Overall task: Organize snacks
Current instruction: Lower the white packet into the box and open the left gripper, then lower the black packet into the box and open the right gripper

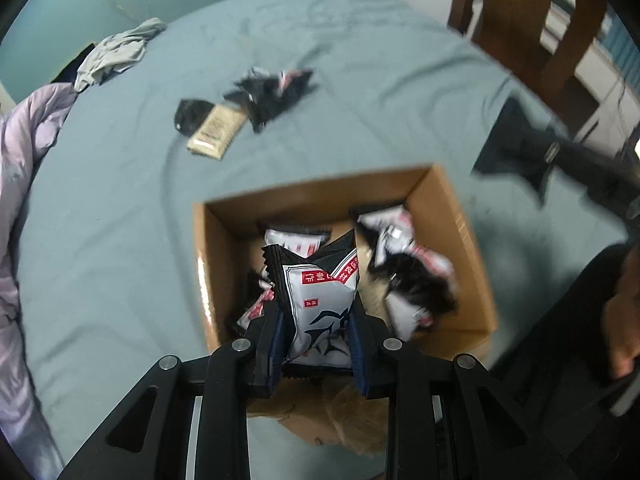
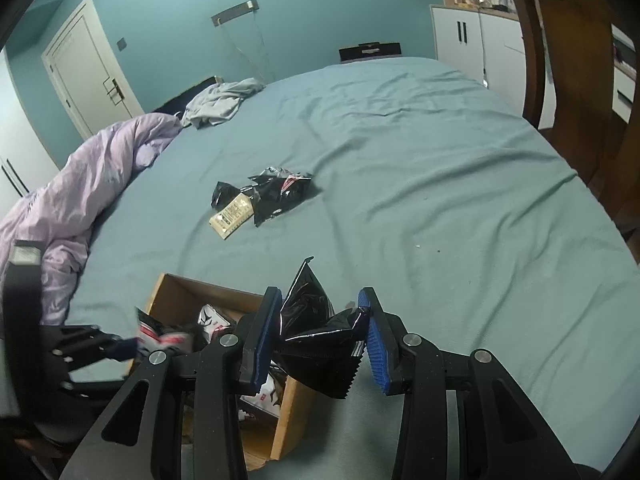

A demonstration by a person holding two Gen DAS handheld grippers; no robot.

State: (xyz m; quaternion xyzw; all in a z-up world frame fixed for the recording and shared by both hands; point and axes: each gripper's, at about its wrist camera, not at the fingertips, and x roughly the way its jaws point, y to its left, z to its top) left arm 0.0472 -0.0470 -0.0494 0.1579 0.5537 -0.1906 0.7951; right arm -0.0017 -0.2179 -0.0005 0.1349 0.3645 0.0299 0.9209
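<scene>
My left gripper is shut on a white and black snack packet and holds it over the open cardboard box, which holds several similar packets. My right gripper is shut on a black snack packet just right of the box. The left gripper shows blurred in the right wrist view over the box. A small pile of loose snacks lies on the bed, farther away; it shows in the left wrist view too.
The box stands on a teal bed sheet. A lilac duvet is bunched at the left, grey clothing at the far left. A wooden chair and white cabinets stand at the right.
</scene>
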